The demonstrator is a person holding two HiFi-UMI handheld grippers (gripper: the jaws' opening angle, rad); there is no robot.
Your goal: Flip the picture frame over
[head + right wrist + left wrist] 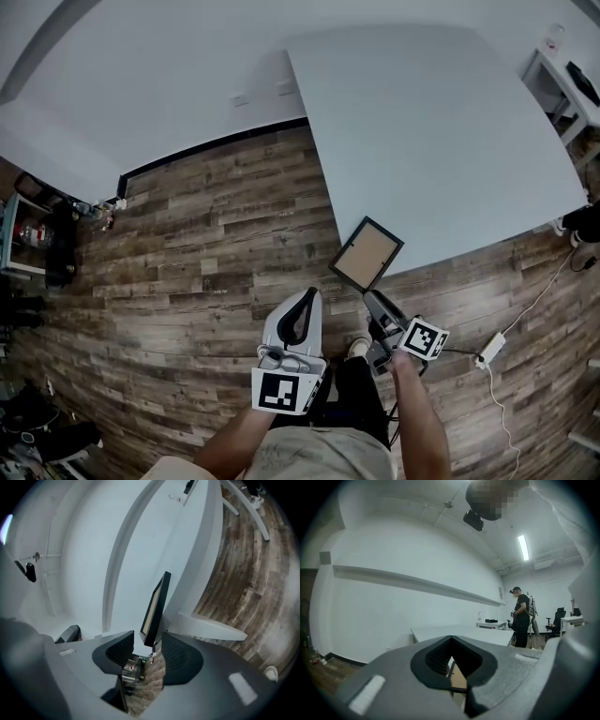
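R hand-held gripper (372,298): I read the jaws as open in its own view (147,646). A gap shows on each side of what sits between them, so no clamp yet.
Between R jaws: the lower corner of the picture frame (156,609), seen edge-on, just past the tips. It's closer to the R jaw than the L.
Picture frame: black border, tan backing board facing up in head view (367,253). It's right ahead of the R hand-held gripper, and ahead and to the R of the L one. Most of it is over the tabletop (441,131), and the near corner pokes out past the edge over the wood floor (206,253). I can't tell whether it lies flat or tipped.
L hand-held gripper (309,292): the tips meet in its own view (451,638), so it's closed w/ nothing in it. A loop-shaped gap sits behind the tips, and a bit of the frame (458,677) shows through it.
L vs R: side by side, L to the left of R and apart from it, both pointing toward the tabletop edge.
Marker cubes: L cube (281,389) and R cube (424,337) are at the rear of each unit, nearest me.
Floor, right of R hand-held gripper: white power adapter (489,349) w/ cable.
Background, L view: a person (520,616) stands far beyond the tabletop, w/ an office chair (557,620) near them.
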